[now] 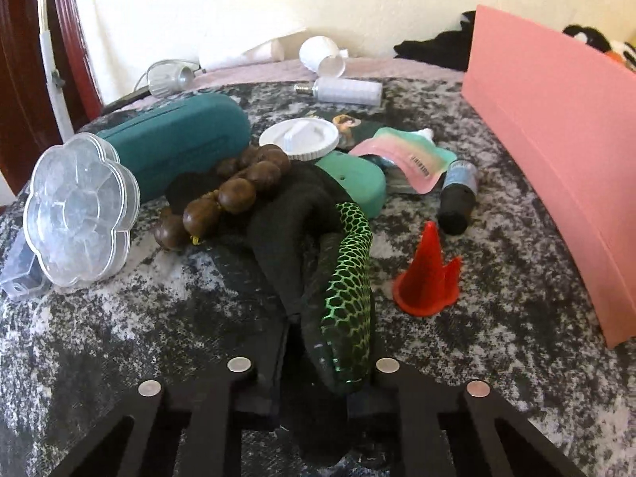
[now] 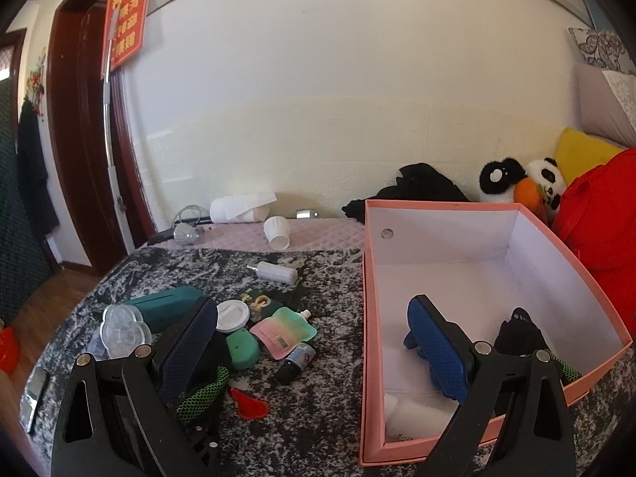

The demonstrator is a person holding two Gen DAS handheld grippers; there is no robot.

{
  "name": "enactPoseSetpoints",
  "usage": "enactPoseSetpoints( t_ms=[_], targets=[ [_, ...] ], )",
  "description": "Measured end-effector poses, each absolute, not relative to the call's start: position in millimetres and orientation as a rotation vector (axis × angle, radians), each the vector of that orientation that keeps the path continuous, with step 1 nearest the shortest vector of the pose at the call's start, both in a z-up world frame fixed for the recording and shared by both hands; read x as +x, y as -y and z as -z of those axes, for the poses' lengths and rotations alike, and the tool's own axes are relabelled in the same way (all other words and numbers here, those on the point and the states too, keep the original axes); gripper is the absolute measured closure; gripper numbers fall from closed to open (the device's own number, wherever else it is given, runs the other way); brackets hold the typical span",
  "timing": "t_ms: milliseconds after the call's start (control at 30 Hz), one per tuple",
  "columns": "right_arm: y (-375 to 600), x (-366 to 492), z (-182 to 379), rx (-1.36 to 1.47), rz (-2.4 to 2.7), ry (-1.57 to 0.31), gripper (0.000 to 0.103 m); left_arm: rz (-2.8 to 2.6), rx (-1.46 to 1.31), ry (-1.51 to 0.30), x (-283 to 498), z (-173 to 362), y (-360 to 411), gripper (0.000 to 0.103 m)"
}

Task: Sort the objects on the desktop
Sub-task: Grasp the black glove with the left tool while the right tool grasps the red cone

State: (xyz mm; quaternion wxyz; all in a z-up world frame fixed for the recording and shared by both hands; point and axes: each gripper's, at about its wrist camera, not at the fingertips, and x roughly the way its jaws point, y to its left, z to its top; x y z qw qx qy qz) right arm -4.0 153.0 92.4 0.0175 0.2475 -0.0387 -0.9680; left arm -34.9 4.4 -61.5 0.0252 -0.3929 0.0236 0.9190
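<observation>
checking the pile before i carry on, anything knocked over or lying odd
Yes. The white paper cup lies tipped on its side on the pink pad by the wall. The clear flower-shaped box stands tilted on edge against the teal case, not flat.

**A bedroom with pale walls and a dark wooden doorway**

A cream-white wall (image 2: pixel 318 99) fills the background, lit by soft daylight. At the left stands a dark red-brown wooden door frame (image 2: pixel 75 159), with a red sign (image 2: pixel 126 20) bearing yellow characters hanging beside it. A white pole (image 2: pixel 109 111) leans against the frame. Wooden floorboards (image 2: pixel 43 302) show at lower left. The surface in the foreground is covered by a mottled black-and-grey cloth (image 2: pixel 318 397) (a pink quilted layer (image 2: pixel 238 234) lies behind it, along the wall). At far right sit a yellow cushion (image 2: pixel 580 151), a panda plush toy (image 2: pixel 544 179) and a patterned pillow (image 2: pixel 604 47).
</observation>
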Motion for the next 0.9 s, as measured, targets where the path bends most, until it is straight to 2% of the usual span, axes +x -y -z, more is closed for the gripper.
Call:
enactPoseSetpoints(
  t_ms=[200, 267, 300, 333, 400, 500, 800, 867, 900],
  targets=[
    [-150, -19, -79, 0.888, 2.764, 0.255, 0.005, -2.830, -1.219, -0.067, -36, 59, 4, 0.089],
    [-146, -28, -69, 0.948, 2.659, 0.297, 0.014, -2.826, -1.224, -0.066, -35, 60, 7, 0.089],
    [-143, -32, -63, 0.980, 2.627, 0.293, 0.027, -2.826, -1.224, -0.063, -35, 60, 8, 0.089],
    [-138, -36, -57, 1.015, 2.610, 0.272, 0.045, -2.825, -1.225, -0.058, -34, 60, 10, 0.089],
    [-128, -43, -42, 1.089, 2.605, 0.190, 0.055, -2.818, -1.228, -0.051, -33, 60, 13, 0.089],
    [-119, -53, -20, 1.171, 2.586, 0.114, 0.054, -2.809, -1.230, -0.038, -32, 60, 18, 0.089],
    [-97, -71, 26, 1.281, 2.500, 0.039, 0.054, -2.789, -1.240, -0.024, -30, 60, 28, 0.085],
    [-92, -76, 37, 1.305, 2.493, 0.002, 0.061, -2.785, -1.242, -0.022, -29, 61, 29, 0.084],
    [-90, -78, 42, 1.314, 2.492, -0.016, 0.072, -2.784, -1.242, -0.023, -29, 61, 30, 0.084]
  ],
)
